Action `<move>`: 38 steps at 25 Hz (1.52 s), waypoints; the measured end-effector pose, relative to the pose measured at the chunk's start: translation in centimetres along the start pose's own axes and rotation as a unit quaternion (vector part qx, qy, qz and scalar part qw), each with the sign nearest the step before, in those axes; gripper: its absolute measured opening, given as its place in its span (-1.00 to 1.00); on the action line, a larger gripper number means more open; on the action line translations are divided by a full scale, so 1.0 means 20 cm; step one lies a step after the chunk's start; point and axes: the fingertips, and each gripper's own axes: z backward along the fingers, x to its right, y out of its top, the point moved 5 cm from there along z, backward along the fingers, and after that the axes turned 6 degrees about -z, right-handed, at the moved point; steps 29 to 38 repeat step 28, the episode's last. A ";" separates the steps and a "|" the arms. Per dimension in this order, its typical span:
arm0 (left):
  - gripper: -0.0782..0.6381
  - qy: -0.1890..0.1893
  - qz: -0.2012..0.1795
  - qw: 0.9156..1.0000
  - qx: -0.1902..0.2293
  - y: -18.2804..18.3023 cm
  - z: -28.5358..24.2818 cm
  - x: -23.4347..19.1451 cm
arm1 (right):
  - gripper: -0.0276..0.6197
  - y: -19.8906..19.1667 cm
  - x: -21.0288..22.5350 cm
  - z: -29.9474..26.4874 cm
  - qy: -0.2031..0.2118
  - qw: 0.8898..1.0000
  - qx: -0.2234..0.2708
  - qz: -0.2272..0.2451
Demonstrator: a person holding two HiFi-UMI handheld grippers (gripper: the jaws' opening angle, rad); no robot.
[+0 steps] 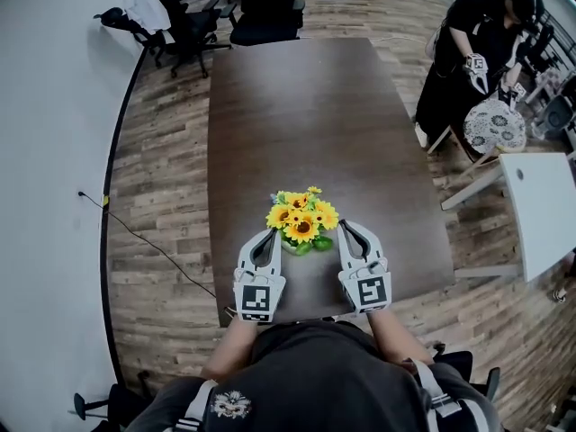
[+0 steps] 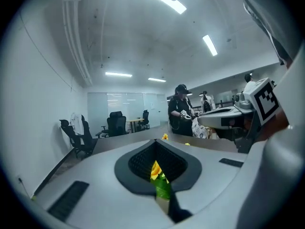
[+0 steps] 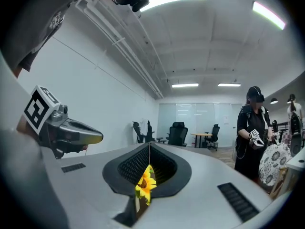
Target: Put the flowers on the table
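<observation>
A small bunch of yellow sunflowers (image 1: 302,218) with green leaves stands on the dark brown table (image 1: 306,106) near its front edge. My left gripper (image 1: 272,234) sits just left of the bunch and my right gripper (image 1: 346,225) just right of it, both low over the table. Each has its jaws closed tip to tip. In the left gripper view the gripper (image 2: 156,141) shows a yellow bloom and a green leaf (image 2: 158,174) through the slit below its tips. The right gripper (image 3: 149,145) shows a sunflower (image 3: 145,185) the same way. No stem is visibly pinched.
A person in black (image 1: 477,52) stands at the back right beside a floral-patterned chair (image 1: 493,124). A white table (image 1: 540,205) is at the right. Black office chairs (image 1: 265,7) stand past the table's far end. A cable (image 1: 135,232) runs across the wooden floor on the left.
</observation>
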 end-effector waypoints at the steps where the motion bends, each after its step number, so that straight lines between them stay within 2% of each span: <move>1: -0.76 0.003 0.005 1.000 0.002 0.03 0.00 -0.01 | -0.84 0.02 0.00 0.00 0.003 1.000 0.004 0.003; 7: -0.76 0.005 -0.008 1.000 0.019 0.07 0.00 -0.03 | -0.84 0.12 -0.04 0.00 0.012 1.000 0.017 0.014; 10: -0.76 -0.001 0.002 1.000 0.023 0.07 0.01 -0.01 | -0.84 0.15 -0.04 0.00 0.008 1.000 0.026 0.003; 16: -0.76 -0.006 0.004 0.999 0.031 0.08 0.04 0.00 | -0.84 0.15 -0.05 -0.01 0.013 1.000 0.026 0.006; 23: -0.76 -0.003 0.015 1.000 0.014 0.07 0.06 0.00 | -0.84 0.14 -0.08 -0.01 0.017 1.000 0.023 0.007; 28: -0.76 -0.006 0.008 0.999 0.030 0.07 0.06 -0.02 | -0.84 0.14 -0.08 -0.02 0.016 1.000 0.022 0.011; 38: -0.76 -0.006 0.008 0.999 0.030 0.07 0.06 -0.02 | -0.84 0.14 -0.08 -0.02 0.016 1.000 0.022 0.011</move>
